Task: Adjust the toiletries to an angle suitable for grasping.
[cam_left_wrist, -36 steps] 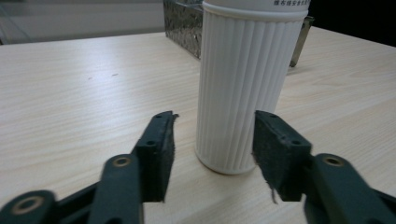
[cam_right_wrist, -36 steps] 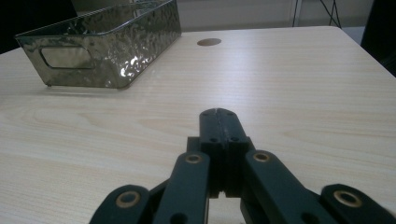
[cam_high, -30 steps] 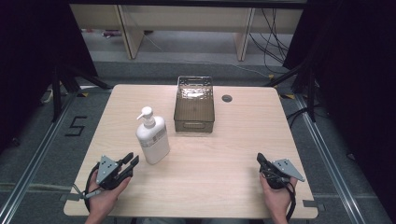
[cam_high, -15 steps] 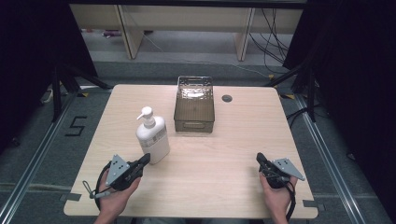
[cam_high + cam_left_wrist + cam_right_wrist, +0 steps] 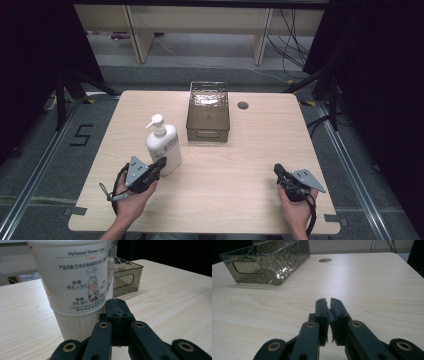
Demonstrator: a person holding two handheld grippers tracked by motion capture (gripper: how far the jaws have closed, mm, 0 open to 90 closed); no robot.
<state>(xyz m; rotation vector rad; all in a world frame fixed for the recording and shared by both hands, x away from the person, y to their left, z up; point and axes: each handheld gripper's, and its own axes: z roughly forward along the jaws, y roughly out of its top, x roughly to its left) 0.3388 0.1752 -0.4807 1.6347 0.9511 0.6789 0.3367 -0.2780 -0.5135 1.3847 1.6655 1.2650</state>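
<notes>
A white pump bottle (image 5: 163, 142) stands on the pale wooden table (image 5: 240, 170), the left gripper (image 5: 159, 164) (jaws together) nosing its base. A smoky clear bin (image 5: 208, 112) sits behind; the right gripper (image 5: 278, 171), also closed, rests well apart. Dark curtains surround the room.

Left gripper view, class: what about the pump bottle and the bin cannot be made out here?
- Pump bottle: its pump head is cut off by the top edge.
- Bottle's label: the small print is too blurred to read.
- Smoky bin: its left part is hidden behind the bottle; its inside is hidden by its wall.
</notes>
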